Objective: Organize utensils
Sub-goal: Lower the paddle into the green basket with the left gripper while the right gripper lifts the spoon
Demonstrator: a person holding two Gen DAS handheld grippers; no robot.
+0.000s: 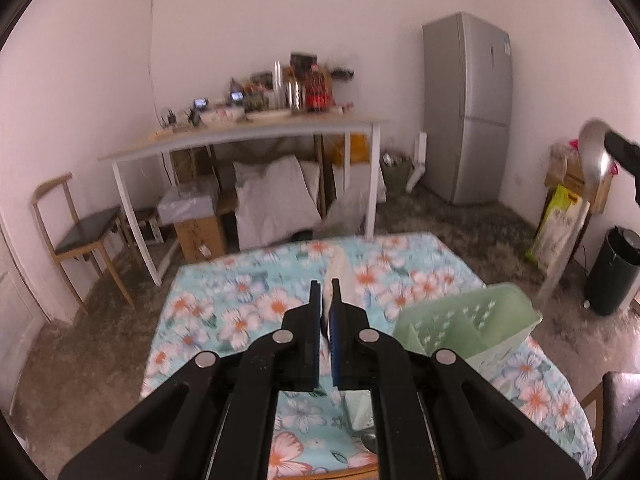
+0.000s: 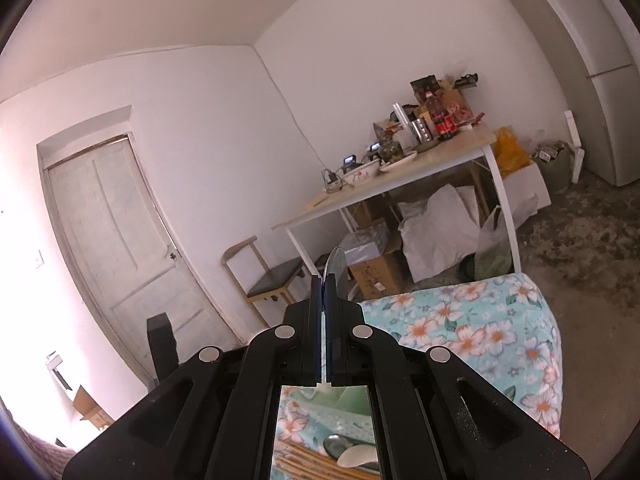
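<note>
My left gripper (image 1: 326, 285) hangs over the floral-cloth table (image 1: 248, 304), shut on a blurred white spoon-like utensil (image 1: 340, 272) that sticks out forward. A pale green utensil holder (image 1: 468, 320) with compartments stands just to its right on the table. High at the right edge, a metal spoon (image 1: 596, 152) hangs in the air, pinched by my right gripper (image 1: 612, 146). In the right wrist view the right gripper (image 2: 324, 280) is shut on that spoon (image 2: 337, 268), seen edge-on, raised beyond the table's corner (image 2: 500, 320).
A white desk (image 1: 240, 136) crowded with bottles and bowls stands at the far wall, with bags and boxes under it. A wooden chair (image 1: 80, 232) is to the left, a grey fridge (image 1: 468, 108) and a black bin (image 1: 612, 276) to the right. A door (image 2: 120, 240) is at the left.
</note>
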